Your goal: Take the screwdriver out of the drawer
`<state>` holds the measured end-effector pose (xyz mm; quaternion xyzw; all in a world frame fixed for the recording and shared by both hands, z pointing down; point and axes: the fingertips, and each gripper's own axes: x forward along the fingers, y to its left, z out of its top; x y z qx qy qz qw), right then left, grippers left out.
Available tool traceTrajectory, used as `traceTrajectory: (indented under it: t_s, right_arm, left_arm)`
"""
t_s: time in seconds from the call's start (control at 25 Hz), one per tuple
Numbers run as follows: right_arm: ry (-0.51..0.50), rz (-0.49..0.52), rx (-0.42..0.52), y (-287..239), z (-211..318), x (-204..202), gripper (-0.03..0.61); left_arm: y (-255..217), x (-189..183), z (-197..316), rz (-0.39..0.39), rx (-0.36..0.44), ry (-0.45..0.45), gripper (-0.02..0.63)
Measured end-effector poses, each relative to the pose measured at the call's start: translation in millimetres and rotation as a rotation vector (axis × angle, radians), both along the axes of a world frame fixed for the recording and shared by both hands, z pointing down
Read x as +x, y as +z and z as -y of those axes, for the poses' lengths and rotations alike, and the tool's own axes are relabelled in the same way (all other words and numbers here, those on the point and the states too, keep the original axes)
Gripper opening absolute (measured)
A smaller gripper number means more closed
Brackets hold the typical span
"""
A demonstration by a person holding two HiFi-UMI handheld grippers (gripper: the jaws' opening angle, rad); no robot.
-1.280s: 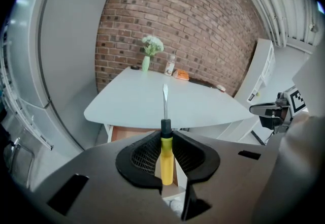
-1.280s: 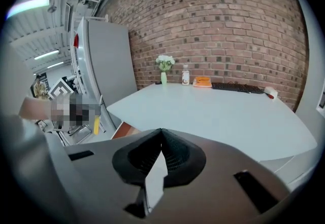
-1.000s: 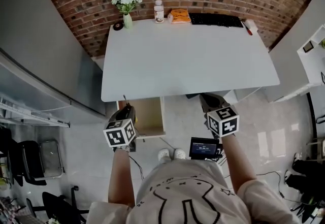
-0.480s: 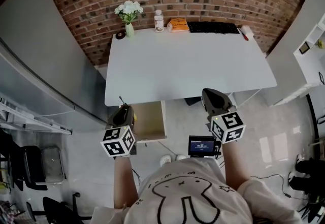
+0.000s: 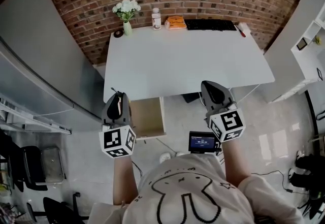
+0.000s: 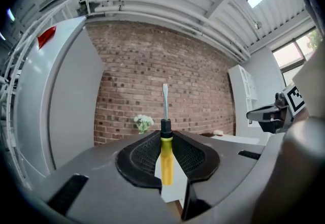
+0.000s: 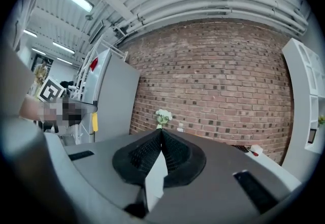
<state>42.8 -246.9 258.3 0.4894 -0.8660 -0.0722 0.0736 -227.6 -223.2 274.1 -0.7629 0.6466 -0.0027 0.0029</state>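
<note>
A screwdriver (image 6: pixel 166 159) with a yellow handle, black collar and flat metal blade stands upright between the pads of my left gripper (image 6: pixel 163 135), which is shut on the handle. In the head view the left gripper (image 5: pixel 116 107) hangs beside the open wooden drawer (image 5: pixel 148 118), under the front left edge of the white table (image 5: pixel 188 65). My right gripper (image 5: pixel 215 97) is at the table's front right, level with the left one. Its jaws (image 7: pixel 161 134) meet with nothing between them. In the right gripper view the yellow handle (image 7: pixel 95 122) shows at far left.
On the table's far edge stand a vase of white flowers (image 5: pixel 126 13), a small bottle (image 5: pixel 156 18), an orange packet (image 5: pixel 175 22) and a black keyboard (image 5: pixel 210 25). A grey cabinet (image 5: pixel 45 60) is at the left, white shelving (image 5: pixel 310 40) at the right. A small screen (image 5: pixel 203 142) lies on the floor.
Both grippers have risen from beside the drawer to about the table's edge height. The left one carries the screwdriver with it, now pointing level.
</note>
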Motion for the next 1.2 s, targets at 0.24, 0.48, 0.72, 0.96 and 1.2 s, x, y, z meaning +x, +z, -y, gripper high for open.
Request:
traceTrajectory:
  t_s: [0.24, 0.48, 0.72, 0.96, 1.2]
  right_arm:
    - [0.01, 0.035, 0.041, -12.3, -4.6, 8.5, 0.018]
    - [-0.015, 0.045, 0.076, -21.5, -13.1, 8.2, 0.018]
    - [-0.046, 0.022, 0.101, -23.7, -20.6, 1.9, 0.018]
    - [-0.046, 0.031, 0.109, -26.1, -26.2, 3.0, 0.018]
    - [-0.034, 0.052, 0.106, -26.4, -30.0, 6.3, 0.018]
  left_arm:
    - [-25.0, 7.8, -8.5, 0.037, 0.119, 0.019, 0.078]
    - [-31.2, 20.4, -12.9, 0.05, 0.144, 0.052, 0.078]
    - [-32.7, 23.8, -14.2, 0.056, 0.154, 0.051, 0.078]
    - [-32.6, 26.4, -17.3, 0.051, 0.154, 0.05, 0.078]
    - [-34.2, 30.4, -18.4, 0.048, 0.157, 0.053, 0.078]
